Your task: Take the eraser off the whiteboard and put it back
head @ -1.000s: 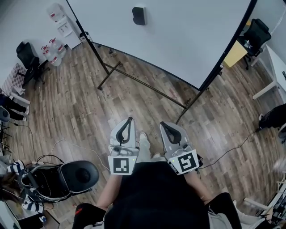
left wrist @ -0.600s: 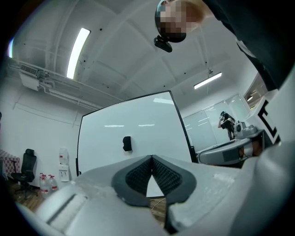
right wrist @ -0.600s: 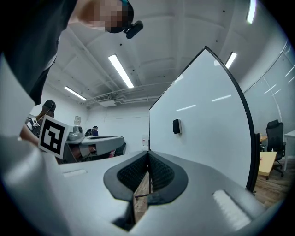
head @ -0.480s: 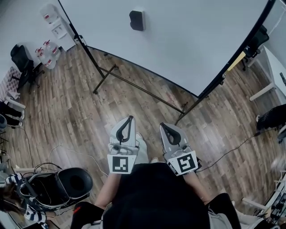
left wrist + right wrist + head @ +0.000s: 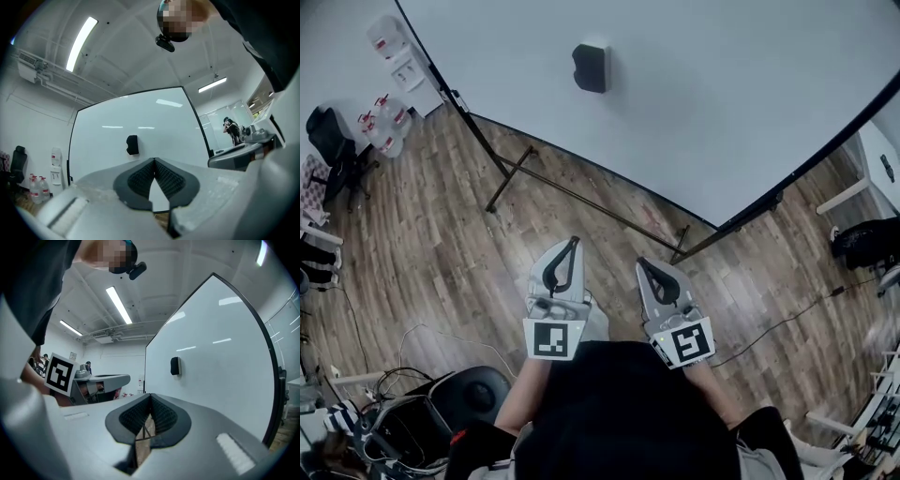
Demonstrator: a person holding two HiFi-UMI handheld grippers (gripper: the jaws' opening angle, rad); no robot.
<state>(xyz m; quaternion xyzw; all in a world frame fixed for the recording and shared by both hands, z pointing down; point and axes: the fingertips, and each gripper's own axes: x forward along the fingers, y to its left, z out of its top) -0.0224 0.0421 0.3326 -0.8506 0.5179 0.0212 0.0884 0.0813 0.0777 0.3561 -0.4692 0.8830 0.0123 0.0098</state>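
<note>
The eraser [image 5: 591,67], a small dark block with rounded corners, sits on the smooth white face of the whiteboard [image 5: 703,112], high up and left of the middle, well apart from both tools. The board is a broad pale sheet edged by a thin black frame. It stands on a stand [image 5: 581,192] of slim dark metal bars, over a floor [image 5: 431,234] of grey-brown wood-grain planks.

The left tongs [image 5: 573,242] and the right tongs [image 5: 641,263] are held side by side low in the head view, both pointing toward the board. Each is a pale grey moulded shell that tapers to a point, with a teardrop-shaped opening rimmed in black rubber. Each carries a cube [image 5: 551,340] with black-and-white square markers at its rear.

In the left gripper view, the ribbed black pads [image 5: 140,177] are pressed together at the tip, with nothing between them. In the right gripper view the dimpled pads [image 5: 136,413] likewise meet at the tip and pinch nothing.
</note>
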